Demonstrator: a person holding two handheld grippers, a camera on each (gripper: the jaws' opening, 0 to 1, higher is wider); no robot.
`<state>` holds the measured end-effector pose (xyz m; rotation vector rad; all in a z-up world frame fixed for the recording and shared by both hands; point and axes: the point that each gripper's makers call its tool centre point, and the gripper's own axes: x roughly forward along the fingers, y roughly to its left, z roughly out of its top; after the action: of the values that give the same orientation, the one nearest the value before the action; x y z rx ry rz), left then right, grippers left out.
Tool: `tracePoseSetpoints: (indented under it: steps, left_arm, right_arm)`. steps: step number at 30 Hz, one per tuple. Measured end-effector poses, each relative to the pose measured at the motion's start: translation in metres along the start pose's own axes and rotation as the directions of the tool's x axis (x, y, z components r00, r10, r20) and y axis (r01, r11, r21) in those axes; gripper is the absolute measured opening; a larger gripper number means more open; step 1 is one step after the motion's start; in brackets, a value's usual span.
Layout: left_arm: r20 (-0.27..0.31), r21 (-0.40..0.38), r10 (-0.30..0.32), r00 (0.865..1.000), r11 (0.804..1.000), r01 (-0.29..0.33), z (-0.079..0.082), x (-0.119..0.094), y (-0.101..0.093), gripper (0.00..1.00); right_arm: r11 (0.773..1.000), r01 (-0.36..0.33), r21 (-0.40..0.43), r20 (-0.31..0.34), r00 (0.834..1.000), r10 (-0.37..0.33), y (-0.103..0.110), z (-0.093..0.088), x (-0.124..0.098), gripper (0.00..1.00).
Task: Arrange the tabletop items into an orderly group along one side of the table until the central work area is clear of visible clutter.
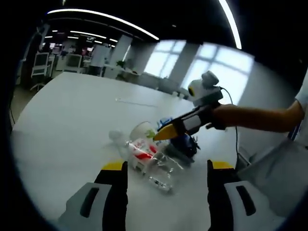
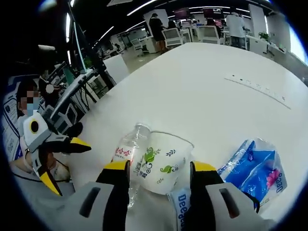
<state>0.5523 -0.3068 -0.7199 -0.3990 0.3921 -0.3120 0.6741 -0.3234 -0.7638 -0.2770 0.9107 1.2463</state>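
Both grippers over clutter near the table (image 2: 202, 72) edge.
Right gripper (image 2: 160, 169) wide around the paper cup (image 2: 161, 161), apparently untouched; left gripper (image 1: 167, 166) wide above the bottle (image 1: 144, 153).

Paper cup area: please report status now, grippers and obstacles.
Both grippers open: right gripper straddling the lying paper cup; left gripper short of pile. Plastic bottle against cup, blue packet beside.

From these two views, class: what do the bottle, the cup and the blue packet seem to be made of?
Bottle: clear glossy plastic, apparently; the table shows through it.
Cup: white, matte, printed with green leaves; paper or plastic, can't tell.
Blue packet: thin shiny plastic film, crinkled, catching glare.
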Motion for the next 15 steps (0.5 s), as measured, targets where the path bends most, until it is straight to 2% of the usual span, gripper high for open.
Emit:
tracePoseSetpoints:
  steps: [10, 15]
  left_arm:
    - [-0.002, -0.02, 0.004, 1.0, 1.0, -0.004, -0.004, -0.001, 0.003, 0.63]
    - [0.0, -0.035, 0.007, 1.0, 0.999, -0.007, -0.005, -0.001, 0.005, 0.63]
  right_arm:
    - [1.0, -0.003, 0.02, -0.045, 0.999, 0.004, 0.0, -0.008, 0.012, 0.44]
    - [0.999, -0.004, 0.035, -0.044, 0.999, 0.006, -0.003, -0.006, 0.015, 0.42]
